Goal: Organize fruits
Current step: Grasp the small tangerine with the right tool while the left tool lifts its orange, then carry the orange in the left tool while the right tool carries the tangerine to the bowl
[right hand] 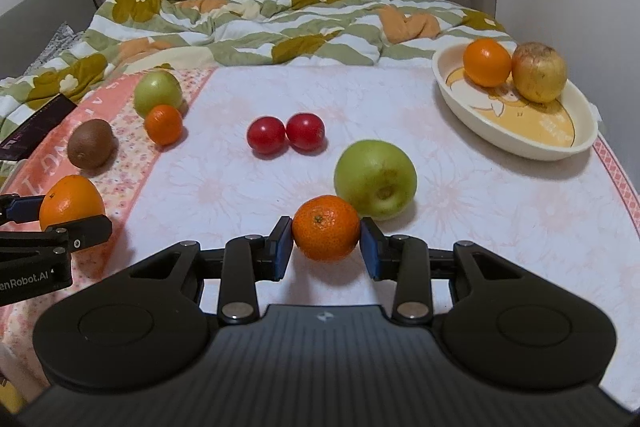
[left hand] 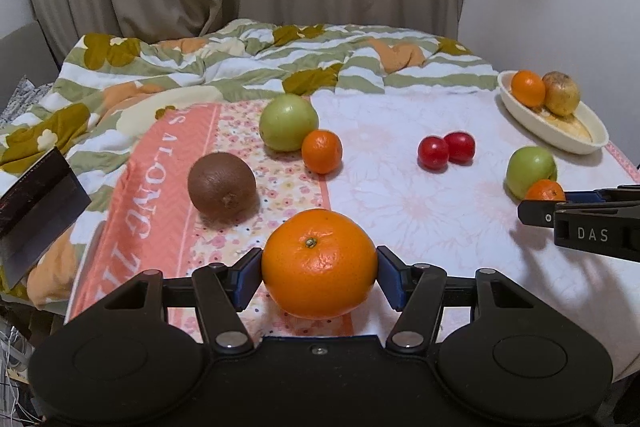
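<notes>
My left gripper (left hand: 319, 273) is shut on a large orange (left hand: 319, 263) low over the cloth; it also shows in the right wrist view (right hand: 70, 203). My right gripper (right hand: 325, 247) is shut on a small mandarin (right hand: 326, 227), which touches a green apple (right hand: 376, 179). A cream oval bowl (right hand: 520, 139) at the far right holds an orange (right hand: 487, 62) and a yellowish fruit (right hand: 539, 71). Two red tomatoes (right hand: 286, 134) lie mid-table. A kiwi (left hand: 222, 186), a second green apple (left hand: 289, 122) and a second mandarin (left hand: 322, 151) lie at the left.
The table cloth (right hand: 480, 227) is pale pink with a floral and salmon band at the left. A rumpled quilt (left hand: 200, 67) lies behind the table, with curtains beyond. A dark box (left hand: 36, 203) sits off the left edge.
</notes>
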`<state>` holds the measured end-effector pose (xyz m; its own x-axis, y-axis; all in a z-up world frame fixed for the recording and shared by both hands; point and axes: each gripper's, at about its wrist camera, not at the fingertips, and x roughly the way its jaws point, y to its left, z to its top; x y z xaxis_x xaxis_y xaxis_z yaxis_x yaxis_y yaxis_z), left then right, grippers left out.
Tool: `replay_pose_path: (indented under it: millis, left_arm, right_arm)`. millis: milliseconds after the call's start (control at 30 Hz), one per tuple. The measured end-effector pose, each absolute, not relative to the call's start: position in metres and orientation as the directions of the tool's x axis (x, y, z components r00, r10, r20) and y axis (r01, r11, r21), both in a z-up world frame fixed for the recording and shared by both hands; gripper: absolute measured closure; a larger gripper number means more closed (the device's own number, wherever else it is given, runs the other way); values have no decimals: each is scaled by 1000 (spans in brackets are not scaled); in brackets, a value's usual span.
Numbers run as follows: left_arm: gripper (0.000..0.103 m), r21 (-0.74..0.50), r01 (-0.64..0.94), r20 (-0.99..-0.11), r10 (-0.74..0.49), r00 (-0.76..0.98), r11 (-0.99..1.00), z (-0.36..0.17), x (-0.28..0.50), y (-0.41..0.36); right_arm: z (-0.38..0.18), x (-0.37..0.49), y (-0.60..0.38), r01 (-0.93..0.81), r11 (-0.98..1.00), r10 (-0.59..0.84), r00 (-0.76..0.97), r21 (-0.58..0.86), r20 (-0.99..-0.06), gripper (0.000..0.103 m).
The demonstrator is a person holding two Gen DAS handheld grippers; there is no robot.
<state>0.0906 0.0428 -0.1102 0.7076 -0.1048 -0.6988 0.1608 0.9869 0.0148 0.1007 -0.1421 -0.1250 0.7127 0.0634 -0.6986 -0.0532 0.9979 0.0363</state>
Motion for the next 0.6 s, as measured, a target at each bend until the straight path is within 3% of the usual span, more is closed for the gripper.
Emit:
replay_pose_path:
  millis: [600]
  left_arm:
    - [39, -13, 166, -646, -135, 751, 986, -32, 62, 24]
  right_arm:
    - [-38, 56, -177, -8, 999, 30, 753, 37, -657, 52]
